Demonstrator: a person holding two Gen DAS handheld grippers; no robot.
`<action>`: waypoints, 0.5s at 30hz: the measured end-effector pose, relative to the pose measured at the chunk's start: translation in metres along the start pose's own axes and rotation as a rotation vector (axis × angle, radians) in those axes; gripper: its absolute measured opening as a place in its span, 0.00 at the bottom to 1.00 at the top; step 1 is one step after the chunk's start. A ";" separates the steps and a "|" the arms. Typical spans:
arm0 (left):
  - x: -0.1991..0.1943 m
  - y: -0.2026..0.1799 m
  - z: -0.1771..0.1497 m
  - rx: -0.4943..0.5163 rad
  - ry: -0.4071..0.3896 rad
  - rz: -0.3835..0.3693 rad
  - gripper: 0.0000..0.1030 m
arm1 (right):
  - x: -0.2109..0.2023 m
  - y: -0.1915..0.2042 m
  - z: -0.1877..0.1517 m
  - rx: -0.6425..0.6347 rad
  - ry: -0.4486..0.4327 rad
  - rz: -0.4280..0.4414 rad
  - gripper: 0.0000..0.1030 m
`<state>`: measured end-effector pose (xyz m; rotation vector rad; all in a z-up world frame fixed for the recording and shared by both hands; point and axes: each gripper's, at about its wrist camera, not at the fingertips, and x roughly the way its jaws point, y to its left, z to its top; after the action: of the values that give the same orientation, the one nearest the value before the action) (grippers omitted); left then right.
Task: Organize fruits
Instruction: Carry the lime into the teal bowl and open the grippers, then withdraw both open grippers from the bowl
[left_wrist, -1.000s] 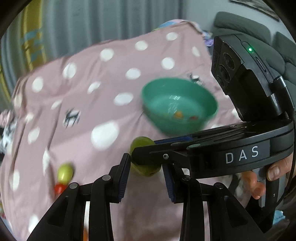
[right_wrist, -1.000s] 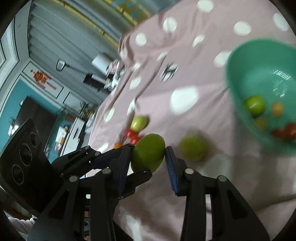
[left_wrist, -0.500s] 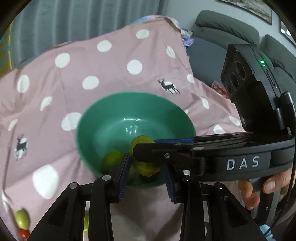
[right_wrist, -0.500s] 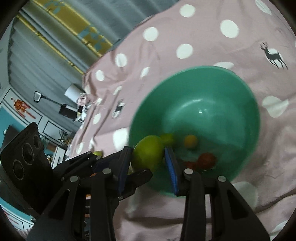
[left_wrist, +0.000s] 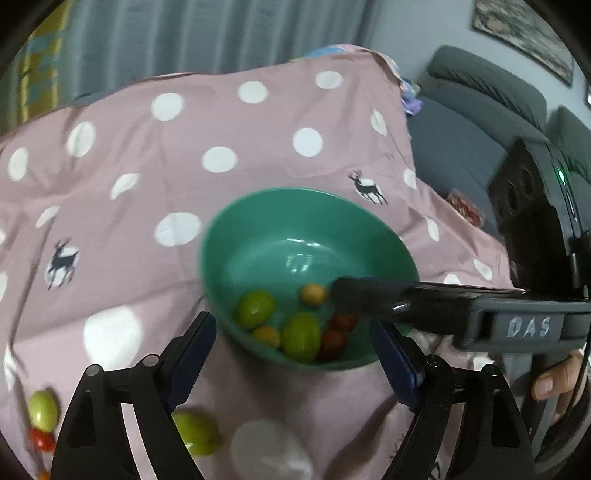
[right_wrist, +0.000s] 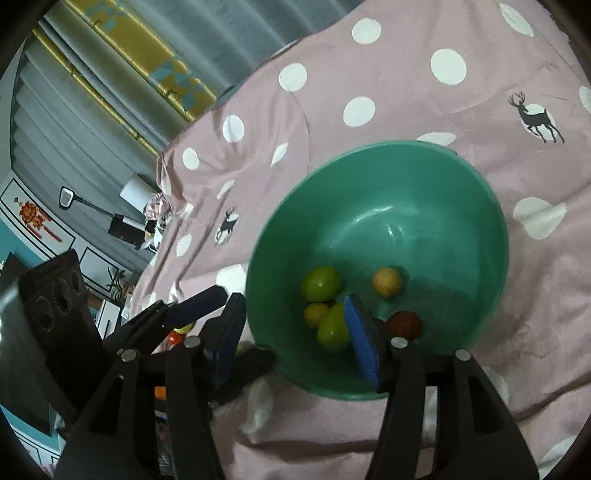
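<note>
A green bowl (left_wrist: 391, 240) (right_wrist: 491, 206) sits on the pink dotted cloth and holds several small fruits: two green (left_wrist: 255, 308) (left_wrist: 301, 336), two orange-yellow (left_wrist: 313, 294), two red (left_wrist: 332, 341). In the right wrist view a green fruit (right_wrist: 332, 328) lies in the bowl beside the right finger pad. My left gripper (left_wrist: 295, 362) is open and empty at the bowl's near rim. My right gripper (right_wrist: 295, 332) is open and empty over the bowl's near edge; it also shows in the left wrist view (left_wrist: 406, 299).
On the cloth at the lower left lie a green fruit (left_wrist: 197, 432), another green fruit (left_wrist: 42, 410) and a small red one (left_wrist: 40, 439). A grey sofa (left_wrist: 480, 110) stands to the right. Curtains hang behind.
Both grippers were shut on one green fruit and carried it over the bowl. Now both are open and the fruit lies in the bowl.
</note>
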<state>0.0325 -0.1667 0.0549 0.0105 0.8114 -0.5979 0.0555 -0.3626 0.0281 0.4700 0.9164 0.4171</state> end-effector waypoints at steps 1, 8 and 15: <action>-0.004 0.005 -0.001 -0.012 -0.003 0.003 0.84 | -0.005 0.001 -0.001 0.000 -0.011 -0.002 0.58; -0.052 0.046 -0.017 -0.127 -0.066 0.045 0.89 | -0.026 0.011 -0.017 0.001 -0.049 0.023 0.62; -0.098 0.086 -0.050 -0.226 -0.090 0.129 0.91 | -0.021 0.028 -0.043 -0.012 0.011 0.072 0.64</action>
<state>-0.0101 -0.0346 0.0688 -0.1689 0.7806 -0.3799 0.0051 -0.3417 0.0346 0.4912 0.9087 0.4908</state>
